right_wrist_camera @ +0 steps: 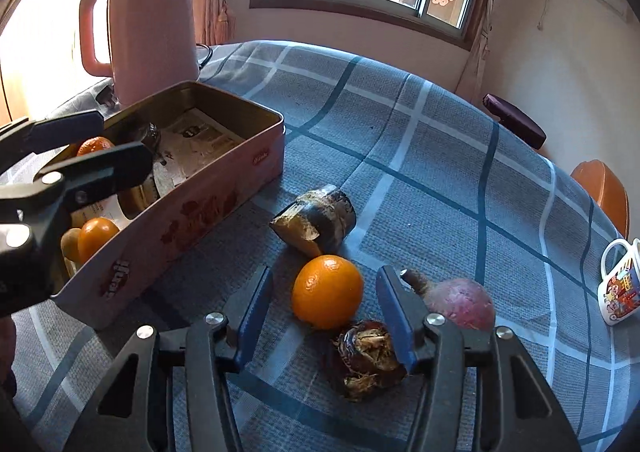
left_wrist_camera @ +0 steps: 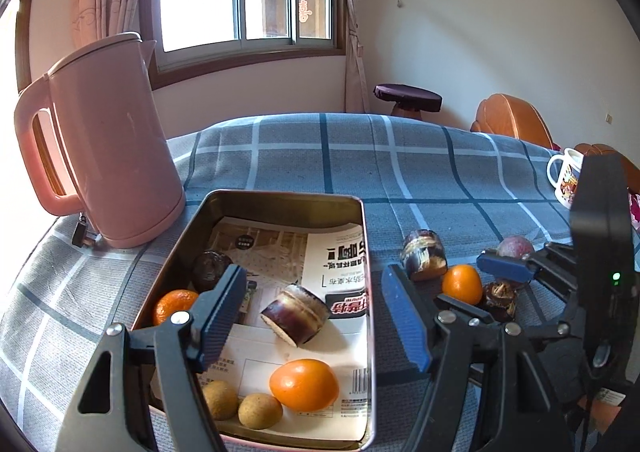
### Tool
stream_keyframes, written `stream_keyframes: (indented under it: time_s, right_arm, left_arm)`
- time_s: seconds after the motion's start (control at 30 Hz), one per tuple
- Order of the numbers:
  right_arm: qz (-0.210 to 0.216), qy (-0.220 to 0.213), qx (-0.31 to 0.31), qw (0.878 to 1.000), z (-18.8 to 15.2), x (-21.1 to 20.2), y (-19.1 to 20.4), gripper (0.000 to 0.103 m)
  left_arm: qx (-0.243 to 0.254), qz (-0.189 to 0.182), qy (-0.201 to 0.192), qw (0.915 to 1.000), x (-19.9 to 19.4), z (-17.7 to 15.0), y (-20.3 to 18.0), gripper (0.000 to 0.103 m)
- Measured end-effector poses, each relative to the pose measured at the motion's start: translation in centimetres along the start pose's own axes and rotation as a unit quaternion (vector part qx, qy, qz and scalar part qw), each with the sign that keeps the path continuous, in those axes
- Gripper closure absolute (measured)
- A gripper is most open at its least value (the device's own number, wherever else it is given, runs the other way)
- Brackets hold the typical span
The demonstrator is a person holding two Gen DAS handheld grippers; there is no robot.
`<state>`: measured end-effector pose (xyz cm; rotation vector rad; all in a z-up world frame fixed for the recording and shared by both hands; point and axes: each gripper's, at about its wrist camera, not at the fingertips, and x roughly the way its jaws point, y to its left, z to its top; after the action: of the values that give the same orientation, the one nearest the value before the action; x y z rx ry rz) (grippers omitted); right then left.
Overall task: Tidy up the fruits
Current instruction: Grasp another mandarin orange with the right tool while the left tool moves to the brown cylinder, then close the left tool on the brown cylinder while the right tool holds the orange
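Note:
A metal tin (left_wrist_camera: 366,252) lined with paper holds two oranges (left_wrist_camera: 303,385), a sugarcane piece (left_wrist_camera: 294,312), two small brown fruits (left_wrist_camera: 260,411) and a dark water chestnut (left_wrist_camera: 210,270). My left gripper (left_wrist_camera: 312,316) is open and empty above the tin; it also shows in the right wrist view (right_wrist_camera: 100,144). On the cloth right of the tin (right_wrist_camera: 224,188) lie an orange (right_wrist_camera: 327,291), a sugarcane piece (right_wrist_camera: 316,221), a water chestnut (right_wrist_camera: 366,358) and a reddish fruit (right_wrist_camera: 464,302). My right gripper (right_wrist_camera: 324,320) is open, its fingers on either side of the orange and apart from it.
A pink kettle (left_wrist_camera: 108,140) stands left of the tin on the blue checked tablecloth (left_wrist_camera: 400,172). A printed mug (right_wrist_camera: 618,288) sits at the table's right edge. A stool (left_wrist_camera: 408,98) and orange chairs (left_wrist_camera: 508,120) stand beyond the table.

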<state>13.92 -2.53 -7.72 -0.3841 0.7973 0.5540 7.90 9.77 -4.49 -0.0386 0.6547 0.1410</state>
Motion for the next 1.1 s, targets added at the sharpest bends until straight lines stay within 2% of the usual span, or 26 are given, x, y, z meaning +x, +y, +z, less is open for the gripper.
stream_keyframes:
  time_s: [0.03,0.13,0.27,0.47,0.63,0.67,0.83,0.9,0.97,1.1]
  right_arm:
    - [-0.003,0.002,0.0,1.0,-0.1,0.2,-0.1,0.064]
    - [0.016,-0.014,0.014,1.0,-0.4,-0.5,-0.5,0.064]
    - [0.02,-0.068,0.041,0.997,-0.7,-3.4,-1.4,0.064]
    - [-0.036,-0.132,0.099,0.986,-2.4,-7.6,-5.7,0.064]
    - [-0.073,-0.133,0.142,0.978,-3.8,-7.9,-9.6,0.064]
    - [-0.075,-0.133,0.148,0.977,-4.3,-7.8,-10.3,0.064]
    - [-0.069,-0.133,0.164,0.975,-5.5,-7.4,-11.3,0.064]
    - [-0.067,-0.133,0.166,0.975,-5.8,-7.2,-11.5,0.064]
    - [-0.06,-0.135,0.17,0.974,-6.0,-7.2,-11.6,0.064]
    - [-0.055,-0.141,0.167,0.974,-6.0,-7.3,-11.5,0.064]
  left_arm:
    - [0.001,0.0,0.0,1.0,0.0,0.1,0.0,0.03]
    - [0.008,0.002,0.002,1.0,0.1,0.3,-0.3,0.03]
    - [0.016,-0.007,0.009,0.9998,0.5,0.6,-1.2,0.03]
    - [0.05,-0.011,0.012,0.9986,1.6,1.4,-4.5,0.03]
    - [0.071,-0.032,0.035,0.9963,3.5,2.0,-7.6,0.032]
    - [0.078,-0.035,0.041,0.9955,3.9,2.0,-8.2,0.034]
    - [0.096,-0.038,0.071,0.992,6.3,2.2,-10.1,0.045]
    - [0.096,-0.041,0.082,0.9911,7.2,2.3,-10.4,0.054]
    - [0.094,-0.04,0.093,0.9904,7.9,2.3,-10.4,0.058]
    - [0.086,-0.035,0.106,0.99,8.9,2.2,-10.3,0.058]
